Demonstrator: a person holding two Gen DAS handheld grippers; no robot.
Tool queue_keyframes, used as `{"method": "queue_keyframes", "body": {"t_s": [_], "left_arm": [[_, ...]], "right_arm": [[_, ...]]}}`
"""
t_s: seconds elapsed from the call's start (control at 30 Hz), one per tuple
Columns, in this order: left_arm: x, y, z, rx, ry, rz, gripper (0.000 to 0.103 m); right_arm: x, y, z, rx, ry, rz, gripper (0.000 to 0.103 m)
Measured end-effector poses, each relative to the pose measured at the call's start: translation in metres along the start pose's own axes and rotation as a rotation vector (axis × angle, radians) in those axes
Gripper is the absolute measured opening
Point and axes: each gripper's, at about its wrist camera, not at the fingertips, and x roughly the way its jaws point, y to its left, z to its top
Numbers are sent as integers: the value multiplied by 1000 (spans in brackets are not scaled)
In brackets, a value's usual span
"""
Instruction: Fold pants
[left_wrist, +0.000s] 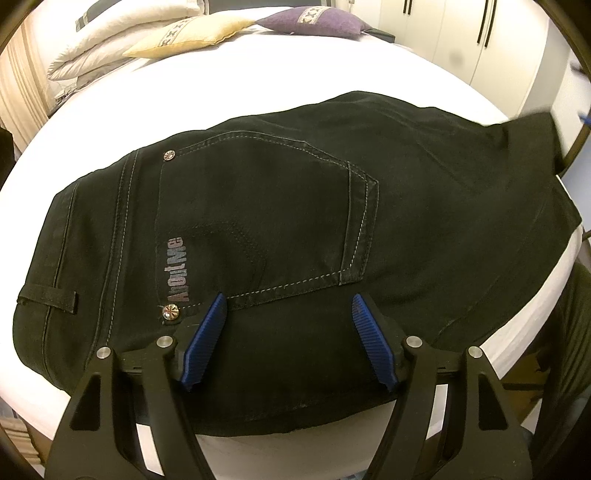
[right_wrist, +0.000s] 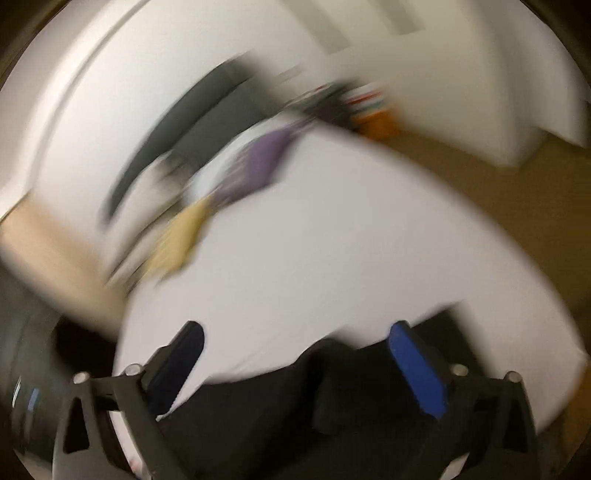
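Black pants (left_wrist: 280, 221) lie folded on the white bed (left_wrist: 295, 74), with a back pocket and a printed logo facing up and the waistband to the left. My left gripper (left_wrist: 288, 299) hovers over their near edge, its blue pads (left_wrist: 207, 339) spread apart and pinching no cloth. The right wrist view is heavily blurred. There my right gripper (right_wrist: 297, 326) stands wide open with nothing between its pads (right_wrist: 417, 369). The black pants (right_wrist: 295, 417) lie below it on the white bed (right_wrist: 332, 240).
Cream pillows (left_wrist: 122, 33), a yellow cushion (left_wrist: 192, 37) and a purple cushion (left_wrist: 317, 22) lie at the head of the bed. White wardrobe doors (left_wrist: 480, 44) stand at the back right. Brown floor (right_wrist: 498, 192) shows past the bed's right edge.
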Motion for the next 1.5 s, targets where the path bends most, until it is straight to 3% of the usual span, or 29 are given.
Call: {"method": "queue_keyframes", "body": {"t_s": [0.03, 0.07, 0.1, 0.23, 0.37, 0.5, 0.77, 0.83, 0.9, 0.93, 0.97, 1.17, 1.5], "left_arm": [[0, 0, 0, 0, 0, 0, 70], [0, 0, 0, 0, 1, 0, 70], [0, 1, 1, 1, 2, 1, 70], [1, -1, 3, 2, 13, 8, 70], [3, -3, 5, -2, 18, 20, 71], [5, -6, 7, -3, 25, 28, 71], [10, -9, 10, -9, 20, 35, 71], [10, -9, 10, -10, 19, 36, 72], [10, -9, 10, -10, 19, 37, 72], [10, -10, 10, -11, 19, 38, 72], [10, -10, 10, -11, 19, 38, 72], [9, -8, 10, -7, 17, 36, 72], [7, -4, 5, -5, 7, 32, 72]], "right_arm": [[-3, -26, 1, 79, -2, -31, 102], [-4, -59, -2, 198, 23, -10, 99], [-5, -74, -6, 237, 39, 7, 96], [-2, -107, -49, 206, 151, 58, 84], [31, -137, -106, 431, 308, 350, 77], [60, -148, -135, 648, 339, 446, 77], [88, -161, -144, 848, 290, 512, 76], [96, -148, -142, 824, 287, 521, 71], [98, -148, -139, 790, 281, 523, 52], [100, -149, -140, 779, 276, 522, 29], [99, -151, -141, 774, 265, 514, 24], [85, -154, -140, 716, 225, 466, 21], [14, -133, -85, 403, 114, 204, 7]]}}
